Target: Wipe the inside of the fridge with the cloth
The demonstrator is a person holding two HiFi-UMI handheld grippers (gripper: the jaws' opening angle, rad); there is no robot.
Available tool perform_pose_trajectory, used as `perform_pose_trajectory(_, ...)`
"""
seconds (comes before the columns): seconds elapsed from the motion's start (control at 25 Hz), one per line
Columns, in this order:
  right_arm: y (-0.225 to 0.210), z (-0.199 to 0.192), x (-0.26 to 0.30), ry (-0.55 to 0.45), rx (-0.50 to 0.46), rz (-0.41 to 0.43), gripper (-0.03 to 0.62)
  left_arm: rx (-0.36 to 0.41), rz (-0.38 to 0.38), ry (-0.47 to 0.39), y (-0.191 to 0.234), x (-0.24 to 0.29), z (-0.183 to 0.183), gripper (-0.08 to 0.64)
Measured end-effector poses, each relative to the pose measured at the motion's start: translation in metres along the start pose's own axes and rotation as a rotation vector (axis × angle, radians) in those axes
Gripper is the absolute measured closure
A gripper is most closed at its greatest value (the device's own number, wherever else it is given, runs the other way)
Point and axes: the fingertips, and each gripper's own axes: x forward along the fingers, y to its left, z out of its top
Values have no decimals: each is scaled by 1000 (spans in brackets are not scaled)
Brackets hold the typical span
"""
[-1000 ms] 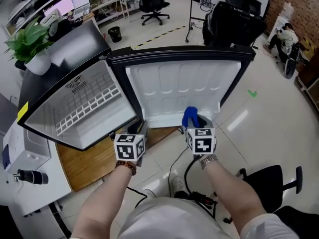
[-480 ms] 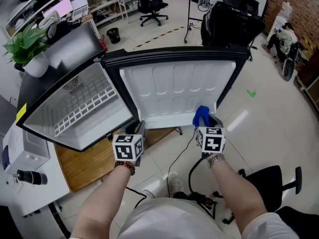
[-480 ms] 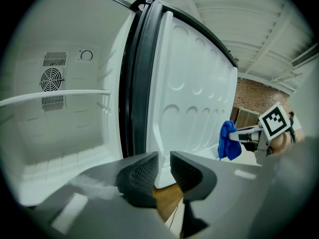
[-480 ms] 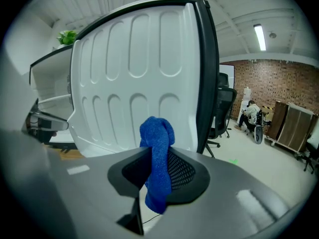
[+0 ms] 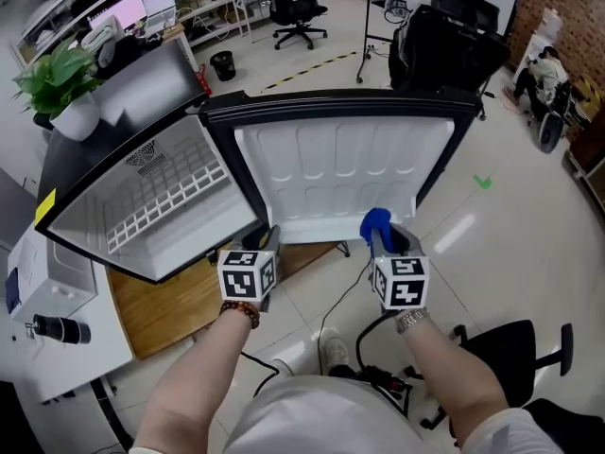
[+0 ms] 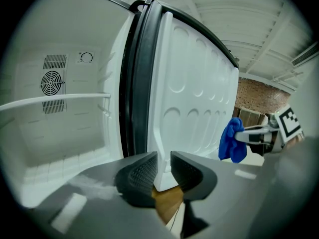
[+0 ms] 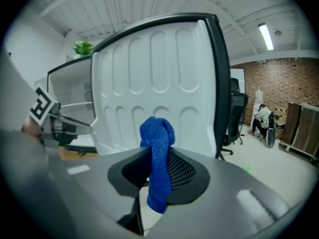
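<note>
The fridge (image 5: pixel 142 192) stands open, its white shelf grid visible in the head view. Its door (image 5: pixel 340 173) swings out to the right, inner liner facing me. My right gripper (image 5: pixel 383 236) is shut on a blue cloth (image 5: pixel 375 223) that hangs just in front of the door's lower right part; the cloth (image 7: pixel 158 153) droops between the pads. My left gripper (image 5: pixel 268 242) sits at the door's lower hinge-side corner. The white raised rim (image 6: pixel 160 133) of the liner runs down into its narrow jaw gap (image 6: pixel 163 171), pads close against it on both sides.
A wooden board (image 5: pixel 180 305) lies under the fridge. A black cable (image 5: pixel 354 334) trails on the floor by my feet. A black office chair (image 5: pixel 515 343) stands at lower right, a white cabinet (image 5: pixel 47 301) at the left, a potted plant (image 5: pixel 57 78) on the fridge.
My right gripper has carried the blue cloth a little to the right along the door's lower part. The left gripper has stayed at the door's corner.
</note>
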Motion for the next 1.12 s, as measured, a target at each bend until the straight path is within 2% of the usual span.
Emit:
perform_pose_trajectory(0.24, 100, -3, 1, -12, -74, 226, 512, 8, -15, 11, 2, 5, 11, 435)
perform_pose_trajectory(0.48, 160, -23, 23, 54, -133, 314, 512, -2, -46, 54, 2, 12, 11, 423)
perform_pose_trajectory(0.8, 185, -54, 54, 175, -124, 330, 512, -15, -74, 33, 7, 5, 11, 423)
perform_pose_trajectory(1.12, 187, -53, 93, 191, -154, 271, 512, 17, -87, 62, 9, 11, 8, 423)
